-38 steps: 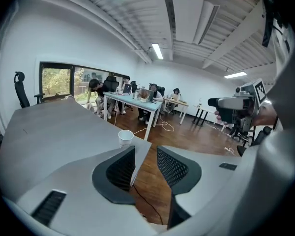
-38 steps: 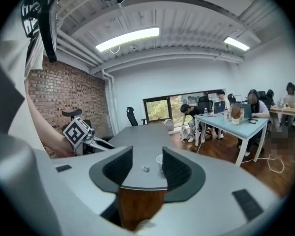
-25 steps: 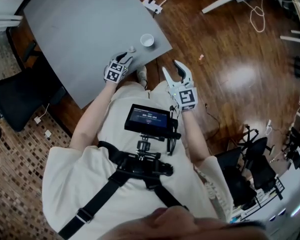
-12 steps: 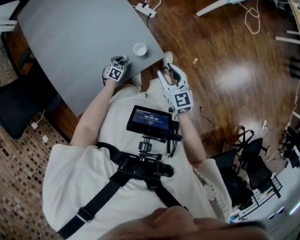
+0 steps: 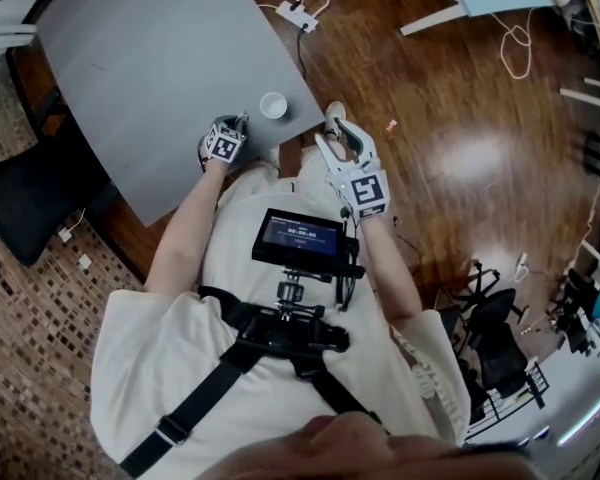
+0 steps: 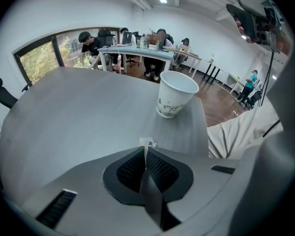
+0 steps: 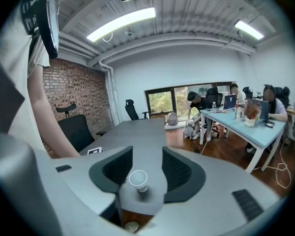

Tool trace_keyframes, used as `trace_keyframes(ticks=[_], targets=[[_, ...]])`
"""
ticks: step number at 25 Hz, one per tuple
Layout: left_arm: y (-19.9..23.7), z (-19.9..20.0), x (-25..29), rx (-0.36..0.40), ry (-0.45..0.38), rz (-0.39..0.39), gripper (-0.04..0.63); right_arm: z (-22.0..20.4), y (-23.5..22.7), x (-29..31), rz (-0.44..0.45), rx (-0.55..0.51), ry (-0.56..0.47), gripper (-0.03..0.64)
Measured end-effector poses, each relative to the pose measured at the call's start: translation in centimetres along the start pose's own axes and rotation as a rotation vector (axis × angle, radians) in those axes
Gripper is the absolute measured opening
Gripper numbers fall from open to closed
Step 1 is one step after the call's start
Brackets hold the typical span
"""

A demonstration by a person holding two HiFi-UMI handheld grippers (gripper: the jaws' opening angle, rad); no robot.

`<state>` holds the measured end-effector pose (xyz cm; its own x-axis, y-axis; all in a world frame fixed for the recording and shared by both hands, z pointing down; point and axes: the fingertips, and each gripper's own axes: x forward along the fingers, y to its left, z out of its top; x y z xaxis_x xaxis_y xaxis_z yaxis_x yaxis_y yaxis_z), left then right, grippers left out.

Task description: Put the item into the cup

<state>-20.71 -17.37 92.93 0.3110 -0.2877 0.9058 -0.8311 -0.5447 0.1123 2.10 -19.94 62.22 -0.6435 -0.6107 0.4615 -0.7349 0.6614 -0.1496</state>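
Observation:
A white paper cup [image 5: 273,105] [image 6: 177,93] stands upright near the corner of the grey table [image 5: 150,58]. My left gripper [image 5: 242,120] [image 6: 146,149] rests low over the table just left of the cup, jaws shut on a small whitish item [image 6: 147,142] that pokes out at the tips. My right gripper [image 5: 338,133] [image 7: 146,156] hangs off the table's edge to the right of the cup, open and with nothing between its fingers. In the right gripper view the cup [image 7: 138,179] shows beyond the gap between the jaws.
The table corner and edge run just right of the cup, with wooden floor [image 5: 450,148] beyond. A black office chair [image 5: 40,193] stands at the table's left. A power strip [image 5: 298,15] and cables lie on the floor behind. People sit at desks [image 6: 137,50] in the background.
The small item lay free beside the cup a second ago; my left gripper has moved onto it and closed on it. The right gripper has shifted slightly toward the table edge.

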Motion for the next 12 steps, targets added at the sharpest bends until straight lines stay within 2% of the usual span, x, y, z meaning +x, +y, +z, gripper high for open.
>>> trace_keyframes(ticks=[2, 7, 10, 12], targets=[[0.0, 1.6, -1.0, -0.026, -0.033, 0.007, 0.000, 0.5, -0.9, 0.2, 0.007, -0.001, -0.002, 0.201], [-0.6, 7.0, -5.5, -0.042, -0.180, 0.006, 0.000, 0.9, -1.8, 0.7, 0.008, -0.001, -0.013, 0.201], [-1.5, 10.5, -7.6, -0.023, -0.251, 0.001, 0.000, 0.3, -2.9, 0.9, 0.006, 0.009, -0.017, 0.201], [-3.0, 13.0, -8.2, 0.018, -0.274, -0.013, 0.000, 0.0, -4.1, 0.8, 0.007, 0.020, -0.022, 0.201]])
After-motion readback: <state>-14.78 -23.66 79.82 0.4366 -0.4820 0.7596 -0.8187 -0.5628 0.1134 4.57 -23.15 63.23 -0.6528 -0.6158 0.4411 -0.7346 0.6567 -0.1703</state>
